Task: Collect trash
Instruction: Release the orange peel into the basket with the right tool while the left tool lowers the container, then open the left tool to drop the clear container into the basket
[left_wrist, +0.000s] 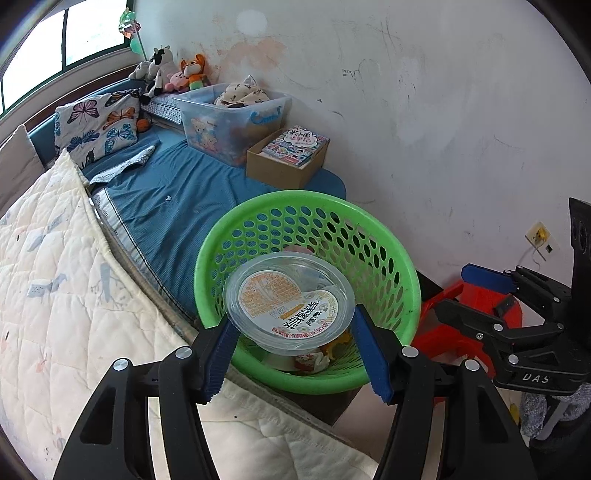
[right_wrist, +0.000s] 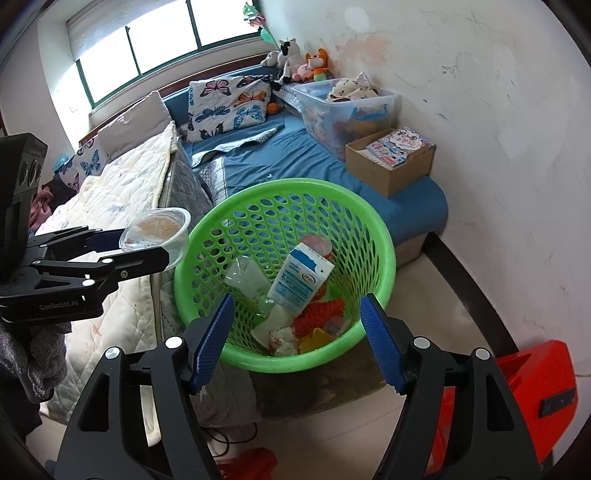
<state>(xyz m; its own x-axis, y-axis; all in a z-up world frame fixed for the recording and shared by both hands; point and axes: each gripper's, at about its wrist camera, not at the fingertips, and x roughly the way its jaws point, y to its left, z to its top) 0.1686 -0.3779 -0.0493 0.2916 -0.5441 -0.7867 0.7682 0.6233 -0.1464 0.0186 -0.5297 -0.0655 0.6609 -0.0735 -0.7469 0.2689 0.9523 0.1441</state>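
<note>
A: Where is the trash sitting?
B: A clear lidded cup (left_wrist: 288, 301) is sitting clamped between the left gripper (left_wrist: 295, 354) pads, over the green basket (left_wrist: 402, 266).
A: And the other?
B: The right gripper (right_wrist: 297, 345) is hanging apart, empty; a milk carton (right_wrist: 297, 278) is lying in the basket beyond it

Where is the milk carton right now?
In the right wrist view, the milk carton leans tilted inside the green basket, beside a clear plastic bottle and above orange trash.
</note>
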